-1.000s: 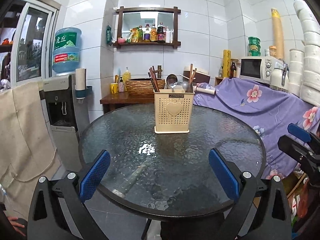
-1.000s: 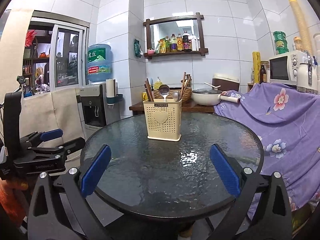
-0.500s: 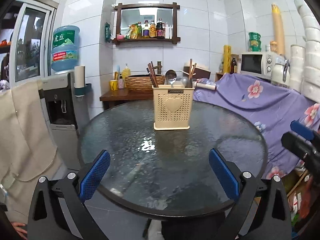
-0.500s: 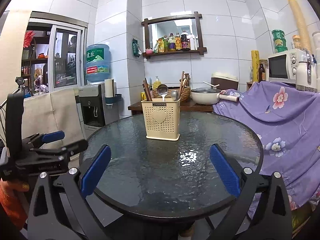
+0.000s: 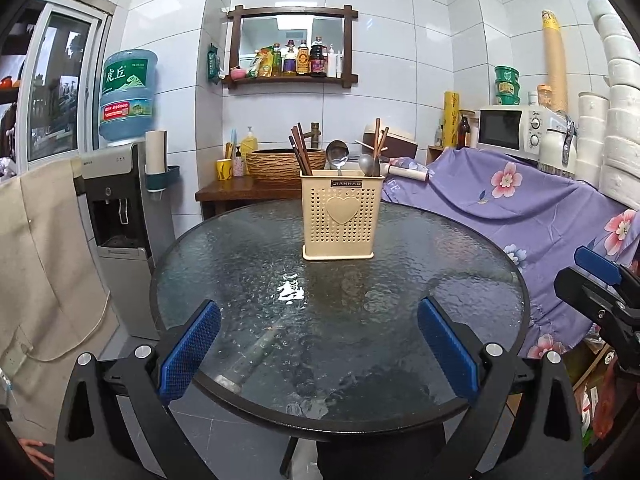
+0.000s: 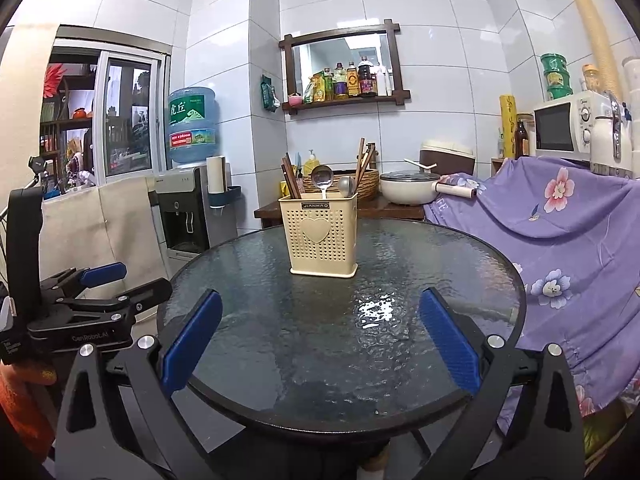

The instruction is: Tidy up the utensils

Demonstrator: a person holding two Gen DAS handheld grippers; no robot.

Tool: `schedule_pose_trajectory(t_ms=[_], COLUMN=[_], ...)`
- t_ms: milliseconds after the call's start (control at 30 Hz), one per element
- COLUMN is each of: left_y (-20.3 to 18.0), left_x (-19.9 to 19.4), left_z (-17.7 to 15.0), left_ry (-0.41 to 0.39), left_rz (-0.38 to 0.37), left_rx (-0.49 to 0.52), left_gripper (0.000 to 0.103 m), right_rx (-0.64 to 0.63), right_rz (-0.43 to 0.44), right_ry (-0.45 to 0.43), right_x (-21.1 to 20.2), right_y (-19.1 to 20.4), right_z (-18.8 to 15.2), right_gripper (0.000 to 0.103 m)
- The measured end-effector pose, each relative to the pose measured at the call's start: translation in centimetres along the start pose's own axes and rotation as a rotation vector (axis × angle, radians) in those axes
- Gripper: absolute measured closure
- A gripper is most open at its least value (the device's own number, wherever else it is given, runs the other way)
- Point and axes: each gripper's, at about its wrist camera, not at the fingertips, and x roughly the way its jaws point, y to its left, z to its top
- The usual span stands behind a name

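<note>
- A round bench of dark textured glass with a black rim (image 5: 224, 380) fills the middle of both wrist views, with ceiling light glinting off its surface.
- The room is a kitchen walled in white tile (image 5: 400, 40), with a dark wooden wall shelf holding bottles (image 5: 292, 80) above a mirror-like panel.
- To the left stands a grey water dispenser with a blue bottle on top (image 5: 120, 184), with beige cloth (image 5: 44, 272) hanging beside it.
- To the right, a purple flowered cloth (image 5: 540, 216) covers furniture, and a white microwave (image 5: 508, 128) sits behind it.
- Behind the bench a low wooden side table carries a woven brown basket (image 5: 272, 164); the right wrist view also shows a white pot with a handle (image 6: 408, 192) there.
- A cream perforated plastic utensil holder with a heart on its front (image 5: 340, 216) stands upright on the far half of the bench.
- Dark wooden chopsticks (image 5: 300, 152) and two metal spoons (image 5: 336, 156) stick up from its top.
- The left gripper (image 5: 318, 354) hovers at the near edge of the bench, its blue-padded fingers (image 5: 188, 348) wide apart and holding nothing; the holder lies well ahead, centred between them.
- The right gripper (image 6: 320, 346) likewise sits at the near edge, fingers (image 6: 448, 340) spread and empty, the holder well ahead and slightly left of centre.
- Each gripper shows at the side of the other's view.
</note>
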Motion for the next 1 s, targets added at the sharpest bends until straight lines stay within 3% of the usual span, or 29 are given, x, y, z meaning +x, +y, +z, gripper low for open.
schedule_pose_trajectory(t_ms=[1000], left_y=[-0.09], left_x=[0.15], left_z=[0.11], left_ry=[0.000], left_rz=[-0.006], left_rx=[-0.013], left_gripper=[0.006], right_rx=[-0.002], right_rz=[-0.004], right_ry=[0.012], right_x=[0.18], right_y=[0.37], right_z=[-0.22], right_gripper=[0.006])
